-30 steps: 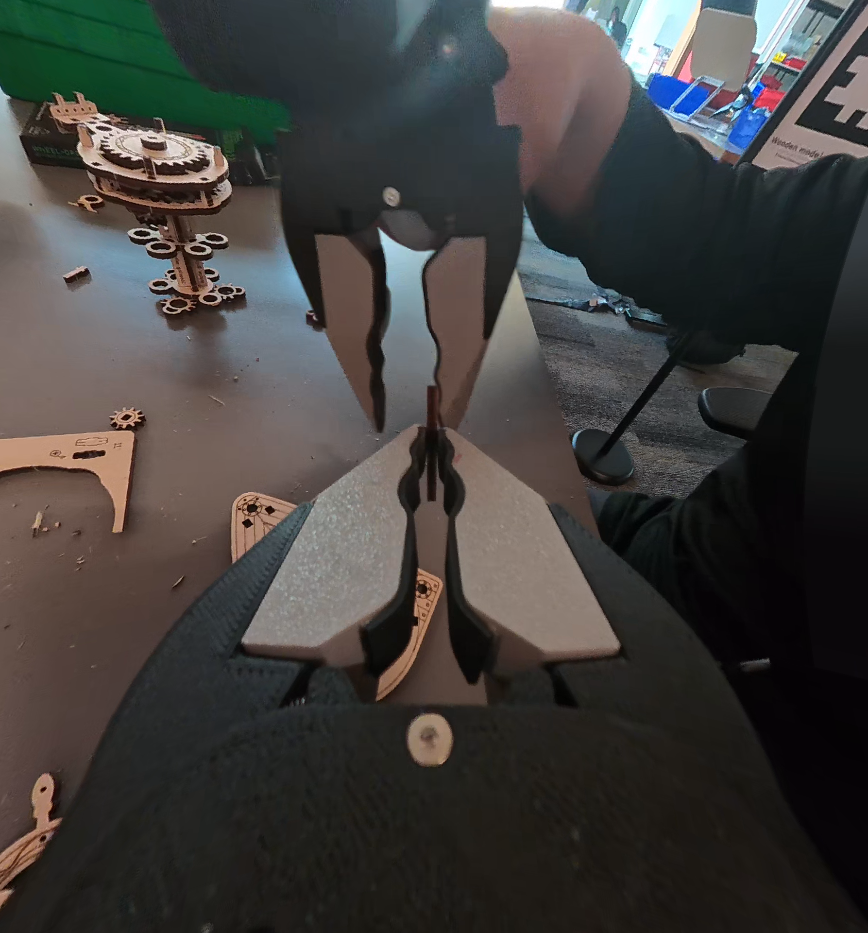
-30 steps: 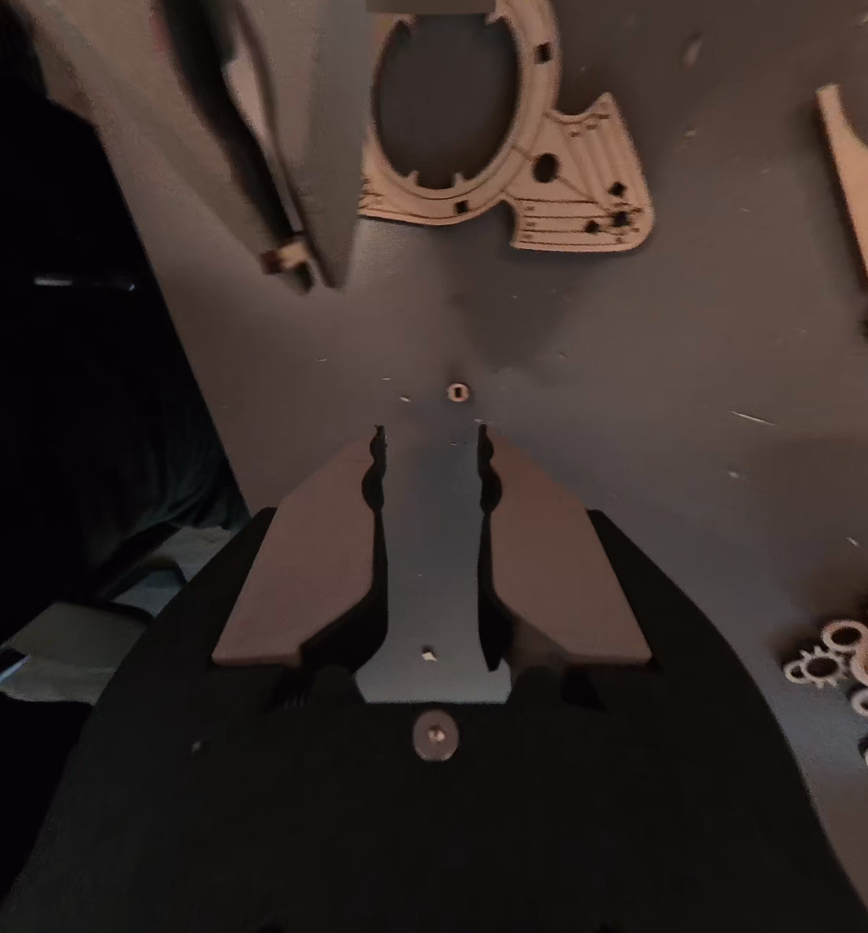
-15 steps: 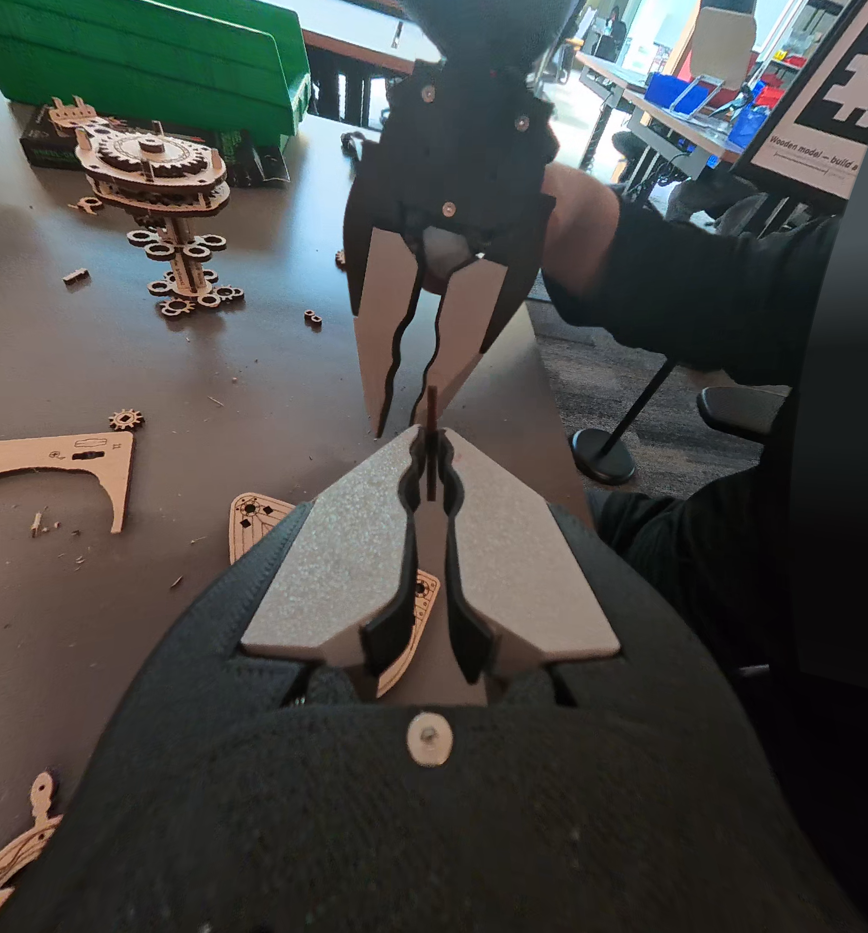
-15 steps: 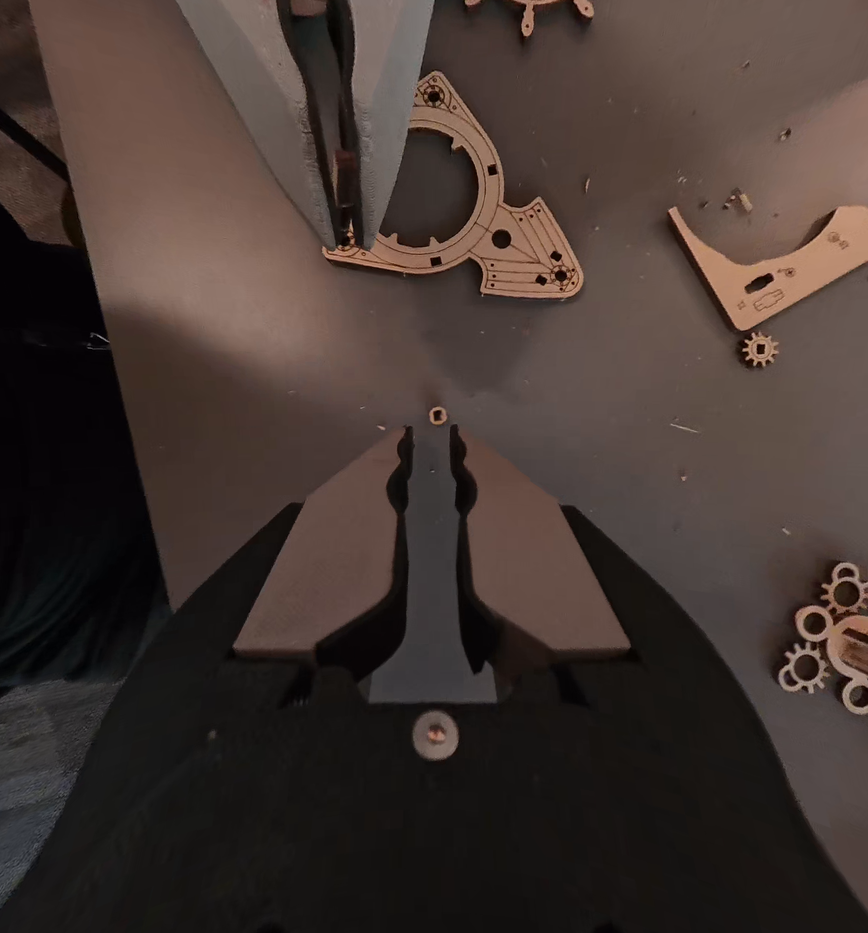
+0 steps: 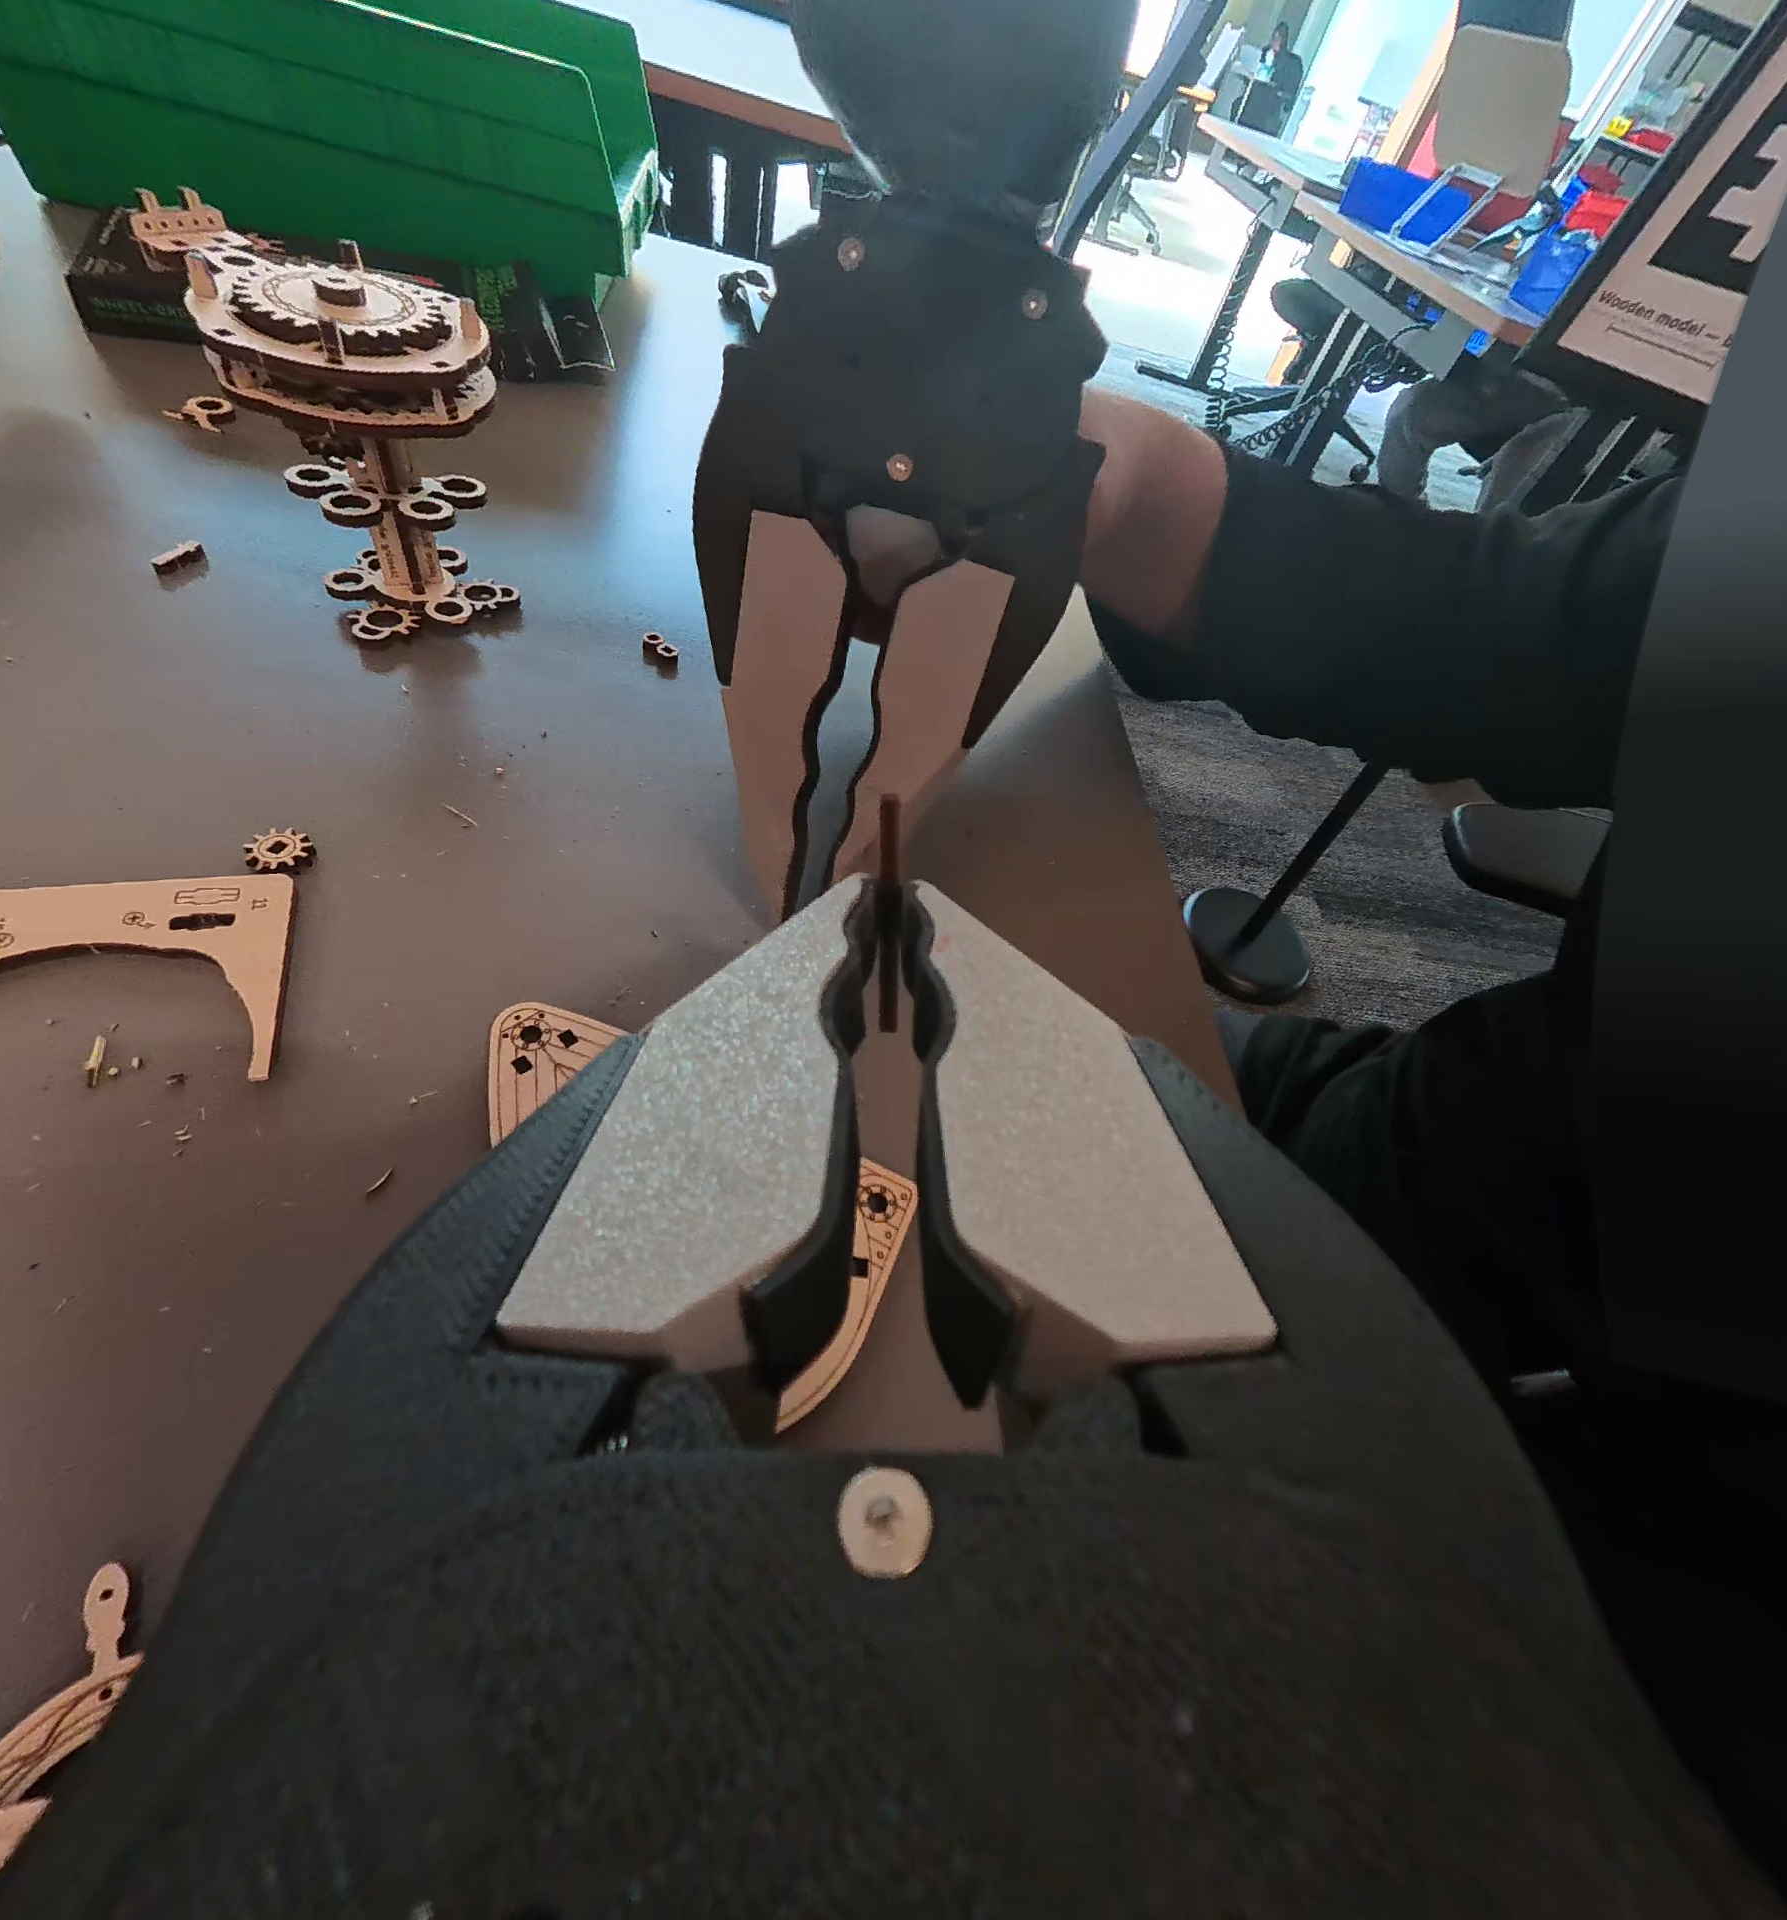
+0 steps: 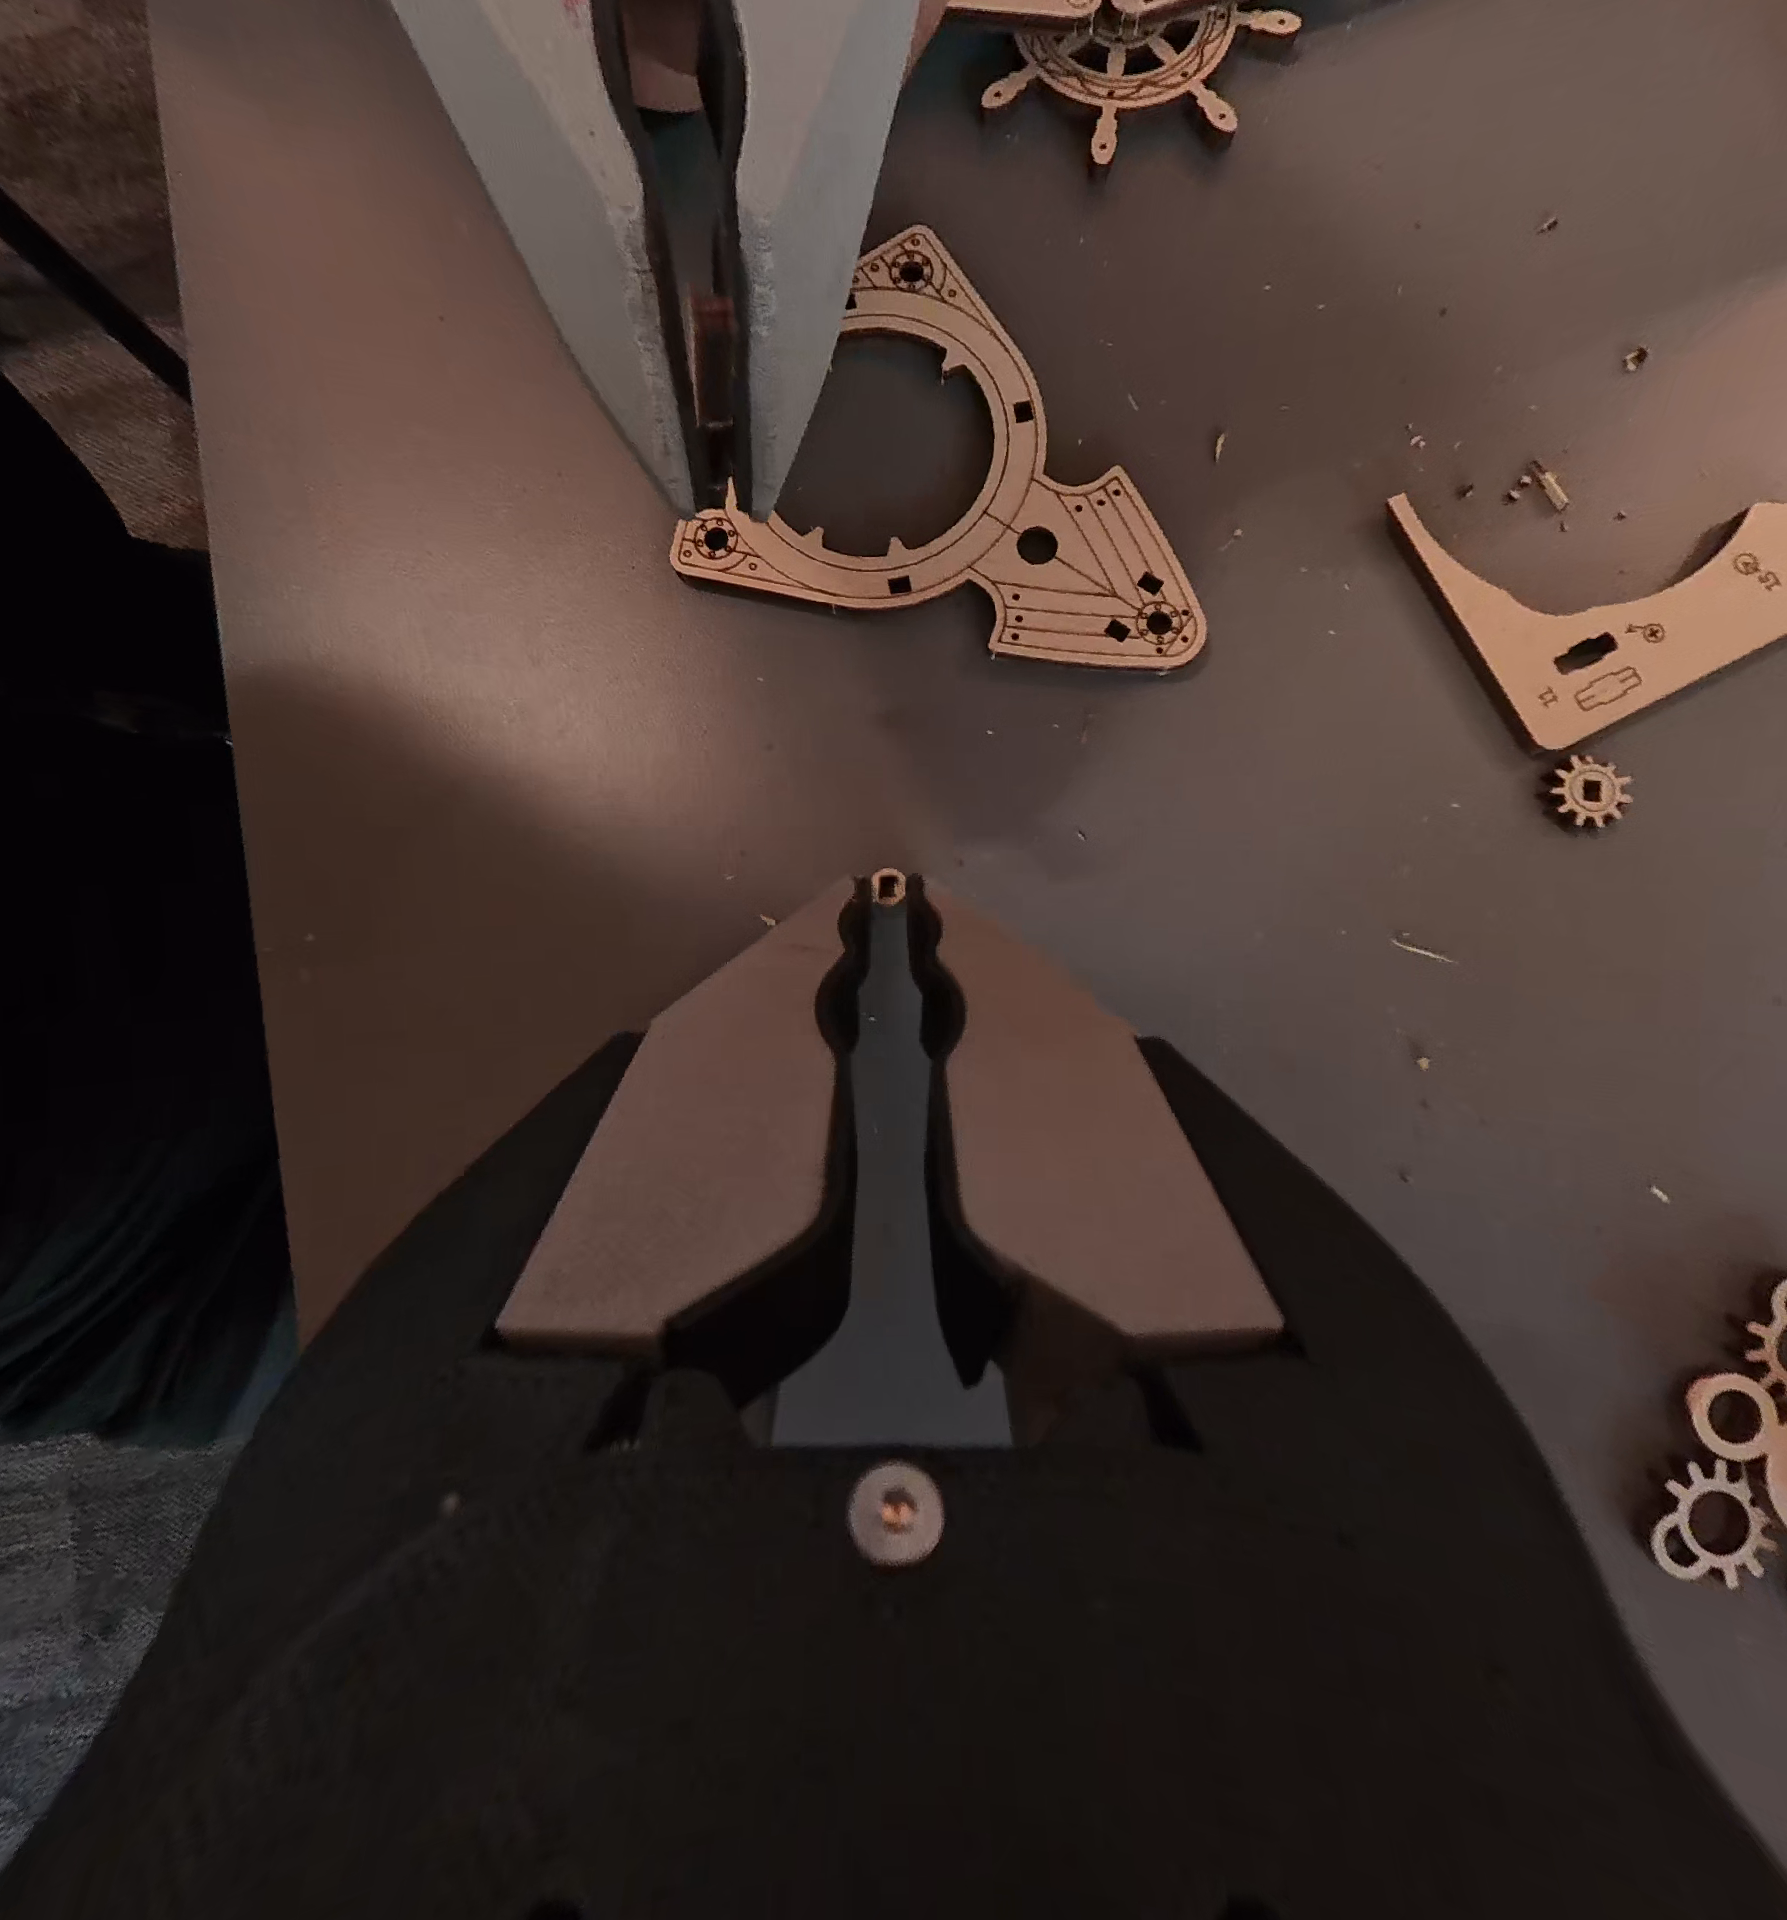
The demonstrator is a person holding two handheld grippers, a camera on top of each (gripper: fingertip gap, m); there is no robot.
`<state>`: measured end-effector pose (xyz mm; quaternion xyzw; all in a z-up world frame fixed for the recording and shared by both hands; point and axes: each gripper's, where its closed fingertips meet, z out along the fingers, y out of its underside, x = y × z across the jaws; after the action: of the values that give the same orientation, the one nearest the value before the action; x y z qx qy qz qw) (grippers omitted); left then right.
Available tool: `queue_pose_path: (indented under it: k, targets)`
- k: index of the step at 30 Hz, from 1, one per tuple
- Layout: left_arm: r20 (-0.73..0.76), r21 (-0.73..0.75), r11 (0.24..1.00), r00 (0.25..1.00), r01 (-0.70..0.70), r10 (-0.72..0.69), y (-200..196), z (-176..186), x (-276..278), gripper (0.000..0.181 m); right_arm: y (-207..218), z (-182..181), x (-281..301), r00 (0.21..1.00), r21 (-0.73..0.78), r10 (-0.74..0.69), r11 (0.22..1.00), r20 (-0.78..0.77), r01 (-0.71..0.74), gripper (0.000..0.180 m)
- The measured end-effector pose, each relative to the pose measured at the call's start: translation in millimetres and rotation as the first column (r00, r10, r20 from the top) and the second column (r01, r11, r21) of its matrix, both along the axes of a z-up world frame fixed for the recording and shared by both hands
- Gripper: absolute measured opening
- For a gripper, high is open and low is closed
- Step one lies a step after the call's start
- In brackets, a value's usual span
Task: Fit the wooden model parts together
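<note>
My left gripper (image 5: 887, 896) is shut on a thin dark wooden pin (image 5: 887, 847) that sticks out past its tips. In the right wrist view it (image 6: 728, 497) comes in from the top, tips just above a corner of a flat wooden ring plate (image 6: 982, 525). My right gripper (image 6: 887, 889) points down at the table, its tips closed against both sides of a small wooden ring (image 6: 887, 885) lying there. In the left wrist view it (image 5: 816, 847) stands just beyond the pin, held by a hand in a dark sleeve.
A wooden gear assembly (image 5: 338, 343) stands at the back left in front of a green box (image 5: 328, 114). A curved wooden part (image 6: 1595, 623), a small gear (image 6: 1590, 795), a ship's wheel (image 6: 1117, 62) and loose gear rings (image 6: 1762, 1455) lie around. The table edge (image 6: 234, 727) is close. Across from one pair of fingers to the other is roughly 7 centimetres. From the right gripper's tips to the small gear (image 6: 1590, 795) is close to 12 centimetres. My left wrist view (image 5: 279, 850) looks at it from another angle.
My right gripper has narrowed its jaws and come down onto the small ring. The left gripper has kept hold of the pin and barely moved.
</note>
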<state>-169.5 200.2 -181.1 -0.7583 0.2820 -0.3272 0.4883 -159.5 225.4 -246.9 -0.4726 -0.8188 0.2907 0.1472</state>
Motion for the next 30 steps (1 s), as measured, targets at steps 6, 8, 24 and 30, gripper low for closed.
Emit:
queue_pose_path:
  k: [6, 8, 24, 30]
  targets:
    - [0.001, -0.004, 1.0, 1.0, -0.003, 0.003, 0.7, -0.6, -0.8, 0.001, 4.6, 10.5, -4.7, 0.998, -0.042, -0.031, 0.999, -0.046, 0.029, 0.003]
    - [0.002, 0.002, 1.0, 1.0, -0.008, 0.008, 1.5, 0.1, -1.4, 0.001, -1.2, 31.0, -9.1, 0.993, -0.105, -0.025, 0.994, -0.113, 0.013, 0.003]
    - [-0.027, 0.049, 0.999, 0.999, -0.022, 0.024, 2.0, 2.5, -2.9, 0.001, -30.7, 95.2, -26.5, 0.967, -0.198, 0.054, 0.975, -0.248, -0.105, 0.002]
    - [-0.055, 0.081, 0.996, 0.998, -0.028, 0.032, 1.9, 3.8, -2.8, 0.001, -32.5, 93.9, -26.6, 0.968, -0.188, 0.055, 0.977, -0.247, -0.104, 0.002]
